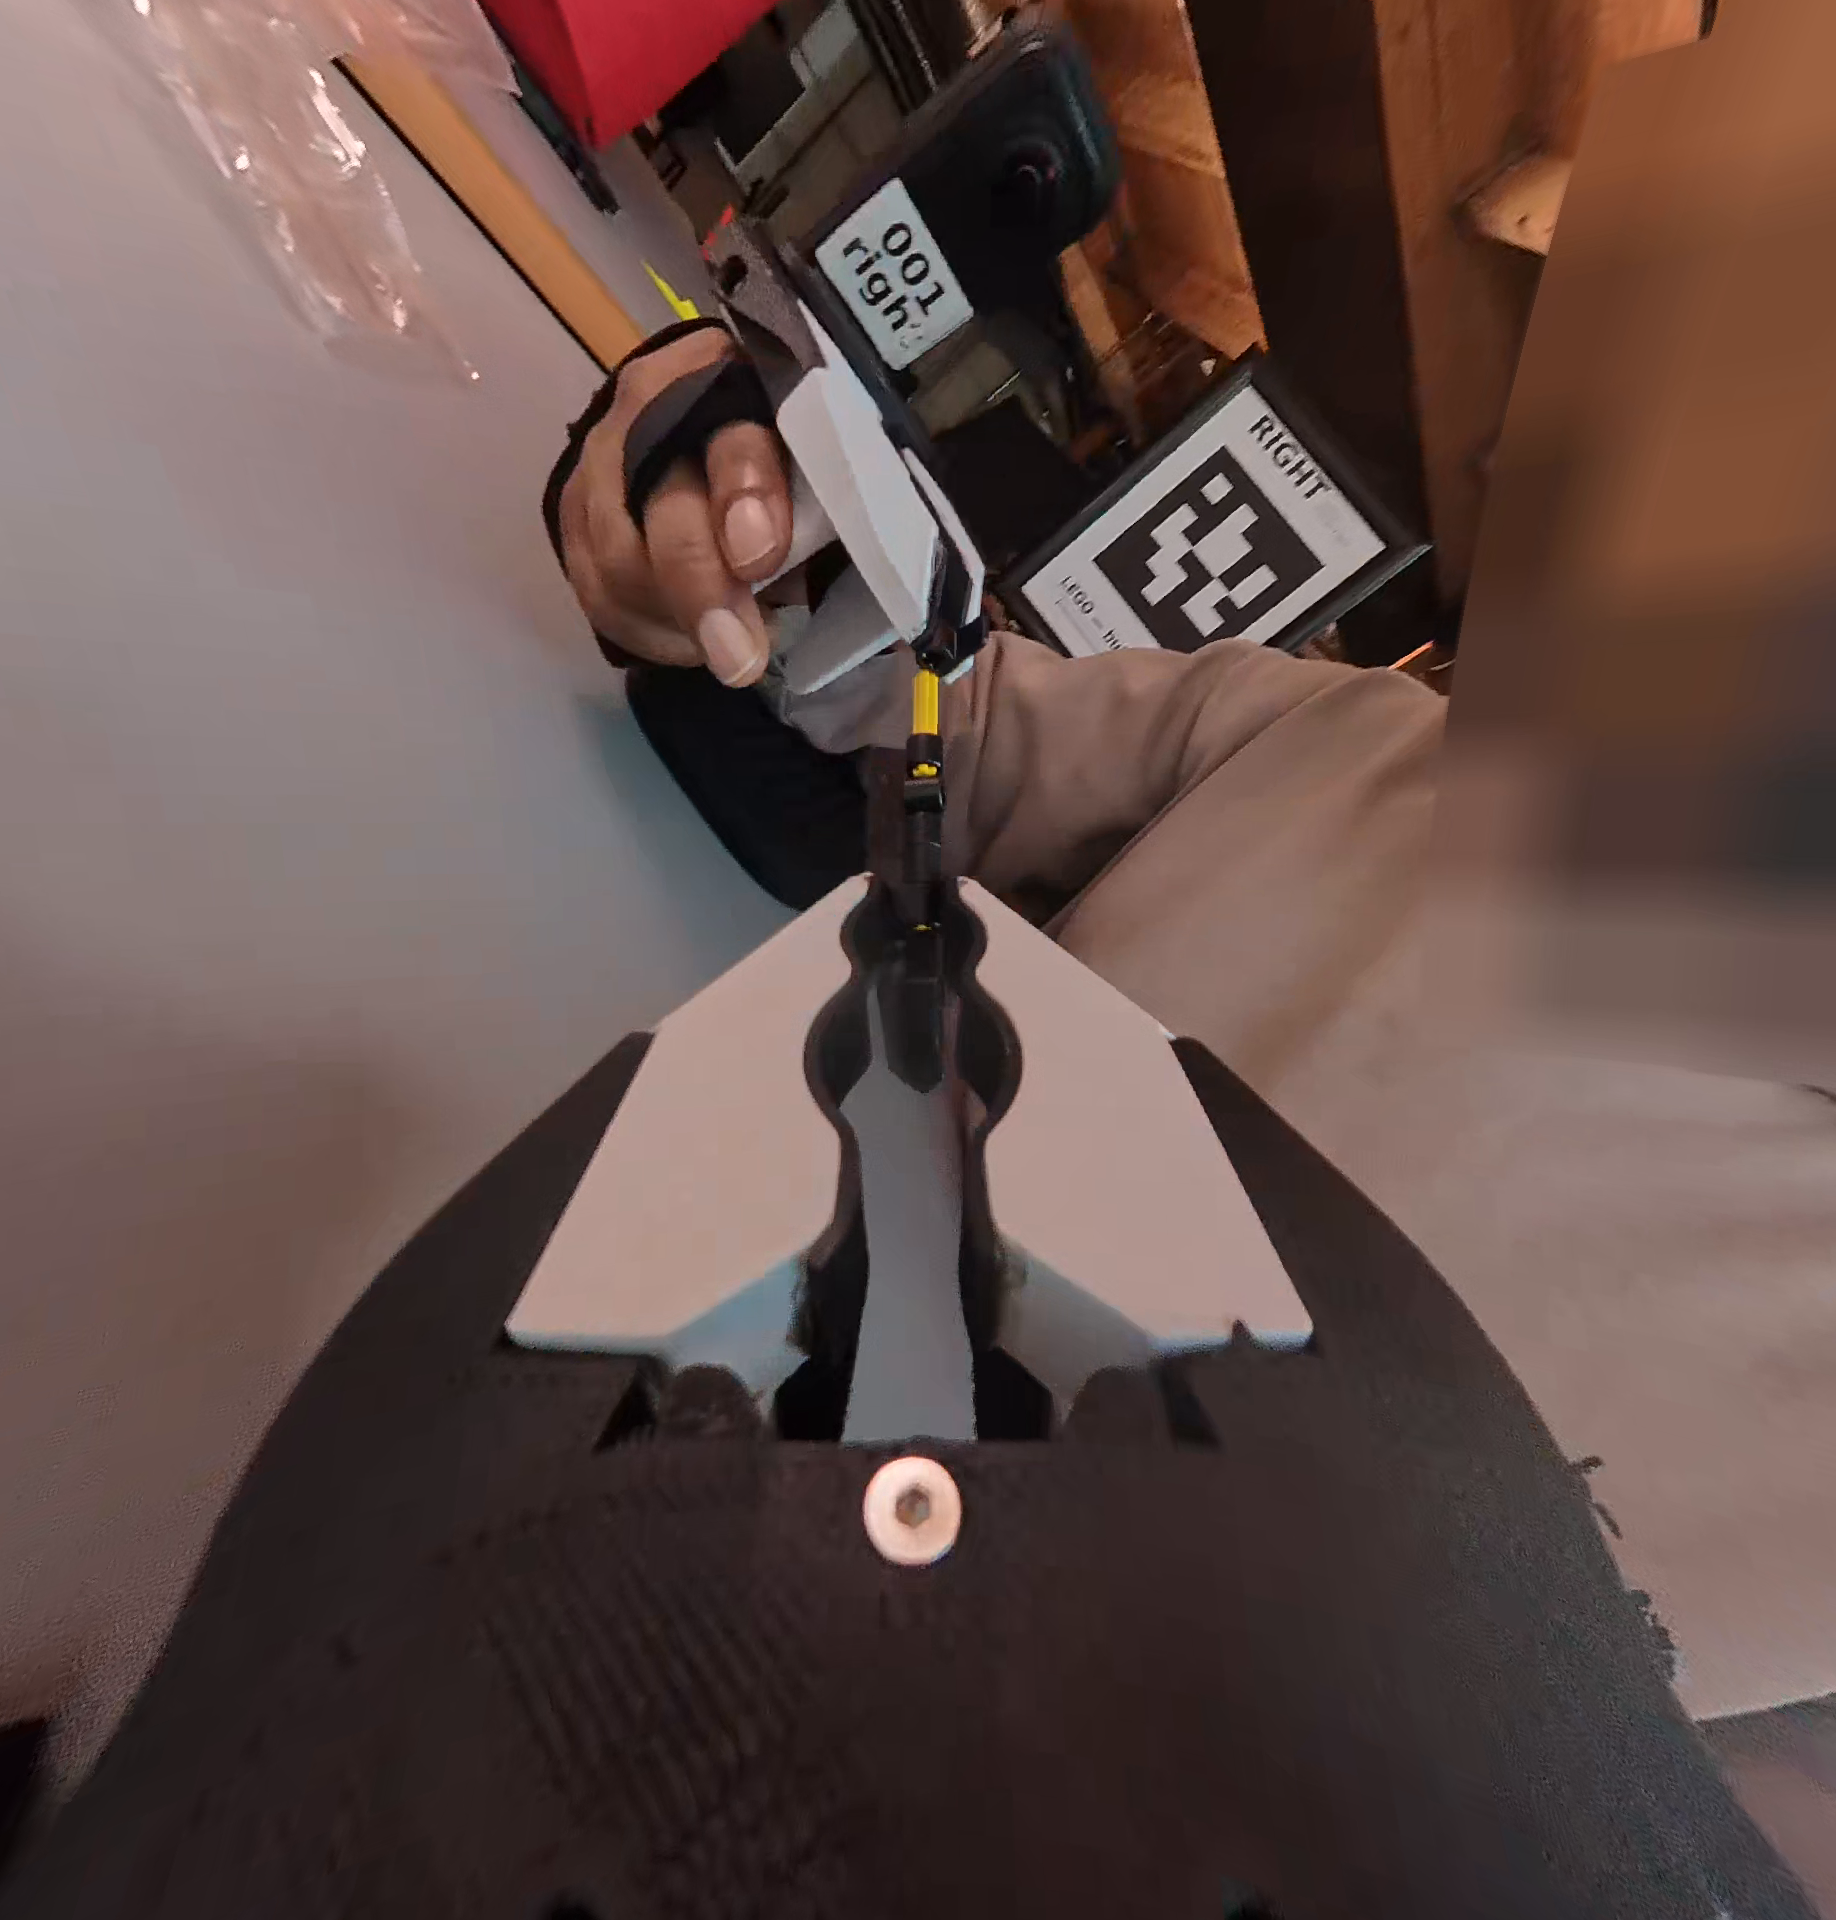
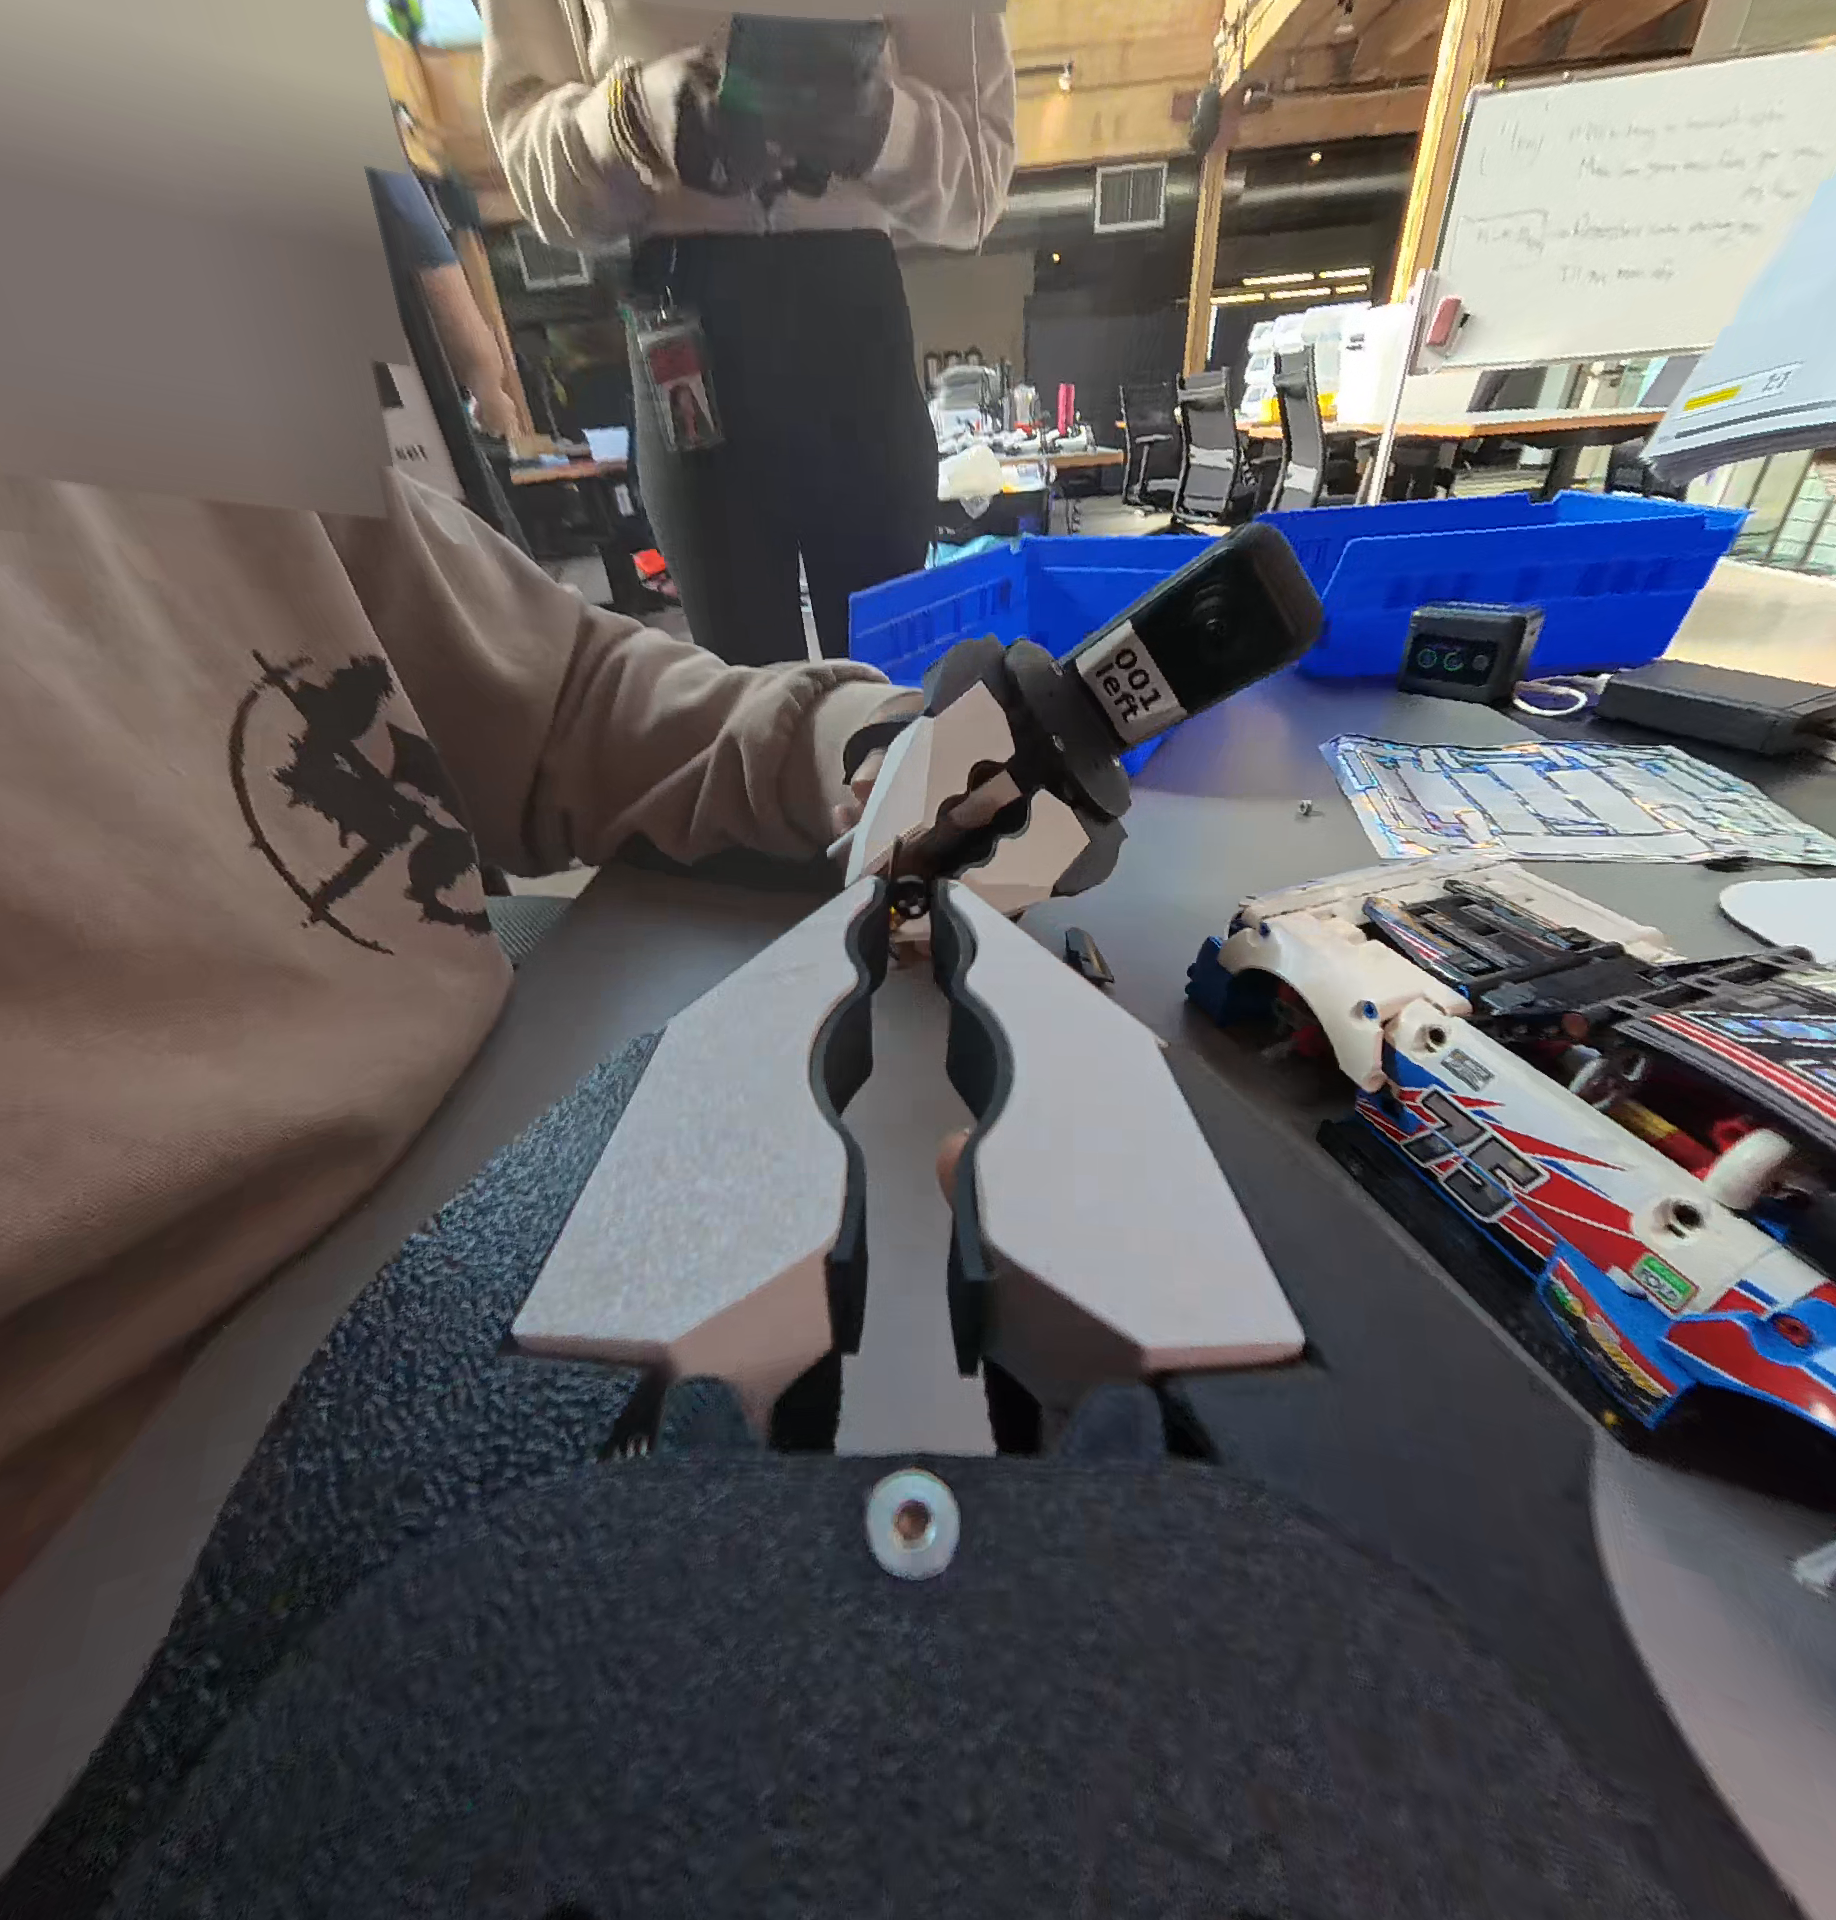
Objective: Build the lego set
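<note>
Left gripper (image 1: pixel 919 904) jaws clenched on a slim black-and-yellow lego rod (image 1: pixel 922 790); long axis runs straight out from the tips. Its far end meets the right gripper (image 1: pixel 945 649), jaws pinching that end, tip to tip. Lego car (image 2: pixel 1516 1122) lies on the tabletop (image 2: pixel 1309 1455), right of both.

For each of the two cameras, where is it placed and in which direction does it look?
Left wrist view: sits on the left tool, looks along its fingers at the right tool; a bare hand shows.
Right wrist view: sits on the right tool, looks over the table toward the left tool and the toy car; a beige sleeve shows.
Shared: a small black and yellow piece held between both tools.
</note>
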Demonstrator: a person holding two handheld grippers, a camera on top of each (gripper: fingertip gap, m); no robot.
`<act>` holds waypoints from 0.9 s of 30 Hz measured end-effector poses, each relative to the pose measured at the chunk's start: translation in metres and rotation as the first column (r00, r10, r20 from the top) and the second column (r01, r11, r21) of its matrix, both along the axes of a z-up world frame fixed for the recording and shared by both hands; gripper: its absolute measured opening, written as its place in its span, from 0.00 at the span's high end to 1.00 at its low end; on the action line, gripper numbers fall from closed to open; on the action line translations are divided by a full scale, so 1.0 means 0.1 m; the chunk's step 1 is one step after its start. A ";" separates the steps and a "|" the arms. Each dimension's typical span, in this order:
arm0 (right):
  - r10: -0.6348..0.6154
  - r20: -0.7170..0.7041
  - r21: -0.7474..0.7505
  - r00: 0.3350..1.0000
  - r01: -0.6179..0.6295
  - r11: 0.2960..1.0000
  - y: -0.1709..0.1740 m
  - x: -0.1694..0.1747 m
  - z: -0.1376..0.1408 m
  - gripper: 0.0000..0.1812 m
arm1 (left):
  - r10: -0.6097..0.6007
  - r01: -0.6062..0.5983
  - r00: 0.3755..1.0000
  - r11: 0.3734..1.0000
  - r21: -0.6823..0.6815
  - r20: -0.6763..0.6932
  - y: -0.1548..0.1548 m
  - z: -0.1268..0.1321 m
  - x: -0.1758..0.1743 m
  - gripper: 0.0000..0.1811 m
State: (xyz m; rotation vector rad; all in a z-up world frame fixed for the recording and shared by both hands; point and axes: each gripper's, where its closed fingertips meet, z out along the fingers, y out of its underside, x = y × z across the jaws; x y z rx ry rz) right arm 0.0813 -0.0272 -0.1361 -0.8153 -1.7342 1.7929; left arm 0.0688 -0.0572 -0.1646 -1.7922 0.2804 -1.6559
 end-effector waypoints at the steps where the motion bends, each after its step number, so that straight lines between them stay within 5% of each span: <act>1: 0.019 0.002 -0.044 1.000 -0.018 0.999 0.00 0.02 0.04 0.97 | -0.002 0.002 0.999 1.000 -0.003 0.037 0.00 0.05 0.01 0.96; 7: 0.092 -0.018 -0.170 0.996 -0.094 0.981 0.01 0.10 0.18 0.98 | -0.003 0.005 0.993 1.000 -0.009 0.121 -0.01 0.17 0.09 0.96; 27: 0.161 0.001 -0.200 0.987 -0.157 0.967 0.00 0.13 0.14 0.98 | 0.014 0.004 0.984 0.995 -0.100 0.177 0.00 0.15 0.11 0.96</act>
